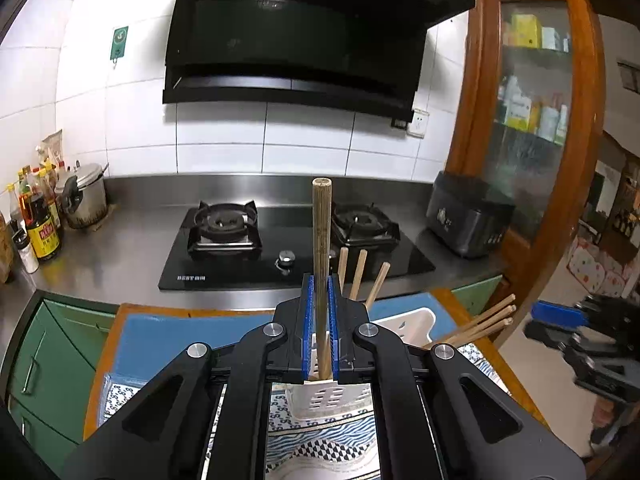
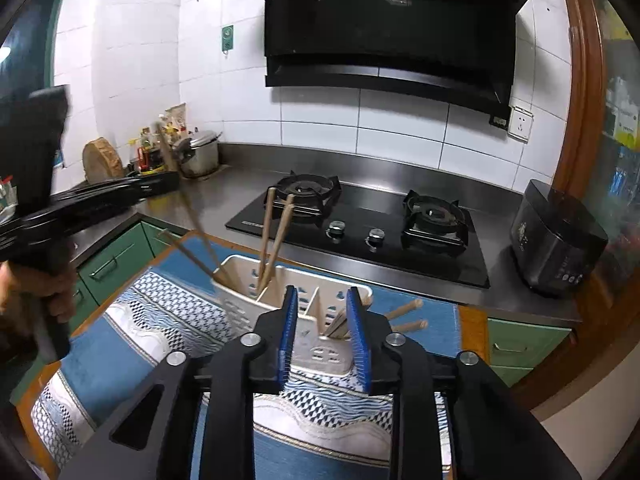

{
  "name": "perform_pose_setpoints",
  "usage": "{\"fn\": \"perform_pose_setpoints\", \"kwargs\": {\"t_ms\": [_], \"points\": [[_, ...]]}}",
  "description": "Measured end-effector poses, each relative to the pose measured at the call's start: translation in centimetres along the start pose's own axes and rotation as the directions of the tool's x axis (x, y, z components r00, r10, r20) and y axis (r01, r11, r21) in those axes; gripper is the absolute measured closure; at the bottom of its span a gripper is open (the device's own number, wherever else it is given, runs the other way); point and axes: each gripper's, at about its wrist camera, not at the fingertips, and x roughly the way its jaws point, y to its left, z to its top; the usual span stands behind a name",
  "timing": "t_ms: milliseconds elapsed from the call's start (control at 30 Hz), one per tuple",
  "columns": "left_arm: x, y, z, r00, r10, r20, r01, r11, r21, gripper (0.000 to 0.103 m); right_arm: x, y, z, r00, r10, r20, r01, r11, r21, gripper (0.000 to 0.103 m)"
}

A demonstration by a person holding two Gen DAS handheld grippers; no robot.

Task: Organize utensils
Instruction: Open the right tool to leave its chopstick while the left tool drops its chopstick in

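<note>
The left gripper [image 1: 320, 292] was clamped on an upright chopstick [image 1: 321, 240], its lower end inside the white caddy [image 2: 312, 344] (on a blue mat [image 2: 120, 360]). The right gripper [image 2: 322, 320] stood wide and held nothing, just before the caddy's compartments of chopsticks.

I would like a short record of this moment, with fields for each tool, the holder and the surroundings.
left tool: shut on a chopstick, held upright over the holder
right tool: open, nothing between its fingers
holder: white, slotted, divided into compartments; chopsticks lean in several of them
under holder: blue patterned cloth
behind: black gas stove on a steel counter
</note>
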Motion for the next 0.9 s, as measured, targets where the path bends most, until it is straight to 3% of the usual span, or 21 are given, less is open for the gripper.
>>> {"fn": "perform_pose_setpoints", "kwargs": {"t_ms": [400, 900], "points": [[1.3, 0.3, -0.9, 0.999, 0.006, -0.045, -0.006, 1.000, -0.007, 0.097, -1.2, 1.2, -4.2, 1.000, 0.017, -0.018, -0.016, 0.998, 0.056, 0.073], [0.5, -0.2, -0.7, 0.999, 0.009, -0.036, -0.009, 1.000, 0.014, 0.094, -2.7, 0.8, -7.8, 0.999, 0.037, -0.035, -0.031, 0.987, 0.158, 0.073]]}}
